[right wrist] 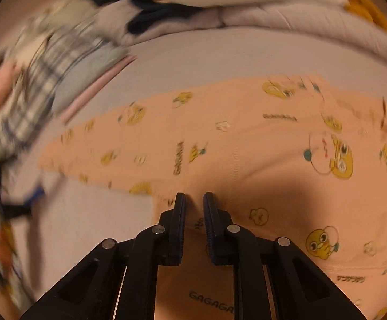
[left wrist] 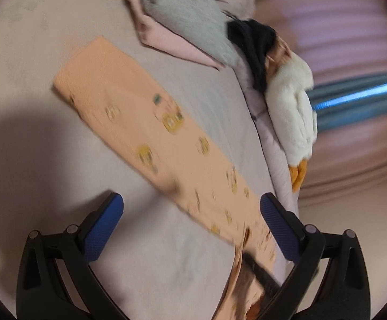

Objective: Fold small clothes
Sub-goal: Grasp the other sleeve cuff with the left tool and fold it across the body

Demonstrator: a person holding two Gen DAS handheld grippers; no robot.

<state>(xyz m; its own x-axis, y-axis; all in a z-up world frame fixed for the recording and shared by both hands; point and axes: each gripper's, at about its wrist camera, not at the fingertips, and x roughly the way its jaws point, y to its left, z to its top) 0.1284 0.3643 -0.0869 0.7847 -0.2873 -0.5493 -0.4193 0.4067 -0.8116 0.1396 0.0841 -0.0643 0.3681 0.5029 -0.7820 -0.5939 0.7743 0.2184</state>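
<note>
Around my work area I saw a grey pillow (left wrist: 182,13) on pink cloth (left wrist: 166,40), a dark garment (left wrist: 252,50) and a white plush duck (left wrist: 292,106) along the bed (left wrist: 33,53) edge. Orange printed pants (left wrist: 145,122) lay flat between them. My left gripper (left wrist: 190,226) stood wide above the pants, holding nothing. My right gripper (right wrist: 194,200) was nearly closed, pinching a fold of them.
</note>
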